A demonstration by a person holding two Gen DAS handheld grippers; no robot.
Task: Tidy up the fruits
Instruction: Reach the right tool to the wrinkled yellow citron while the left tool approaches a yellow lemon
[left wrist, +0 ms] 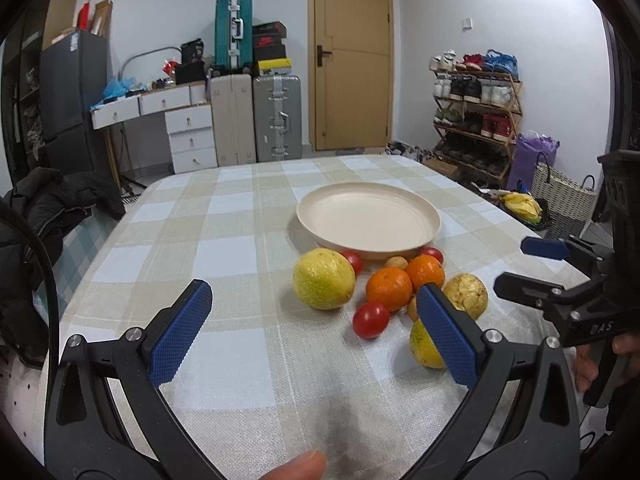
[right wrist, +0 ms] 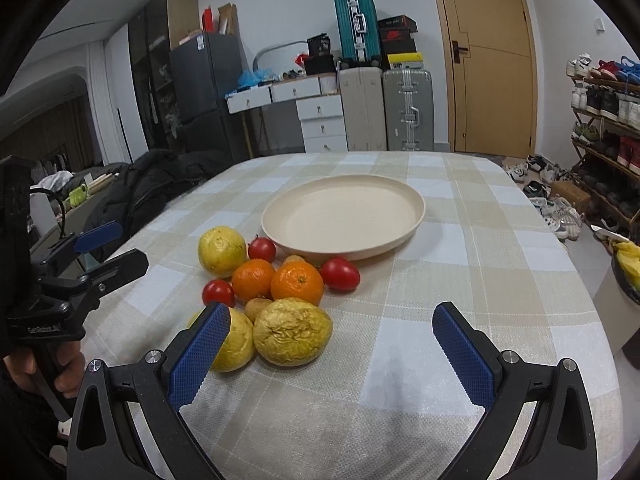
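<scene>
1. The left gripper's [left wrist: 314, 312] blue pad covers part of a yellow fruit [left wrist: 424, 346]; a small tan fruit [right wrist: 258, 307] sits half hidden in the pile.
2. The fruits lie bunched on the desk [right wrist: 420, 360] just before an empty cream plate [right wrist: 408, 216]: two oranges [right wrist: 297, 282], three tomatoes [right wrist: 340, 274], a wrinkled yellow fruit [right wrist: 293, 331], a smooth lemon [left wrist: 323, 279].
3. The lemon's long axis runs left-right.
4. Both grippers, the right gripper [right wrist: 332, 336] included, hang above the desk, fingers apart, empty.

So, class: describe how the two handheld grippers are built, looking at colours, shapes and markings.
Each of the left gripper and right gripper has black plastic arms with silver bolts and two blue, knurled finger pads. Side on, each shows a black pistol-style handle with small white lettering, too small to read.
</scene>
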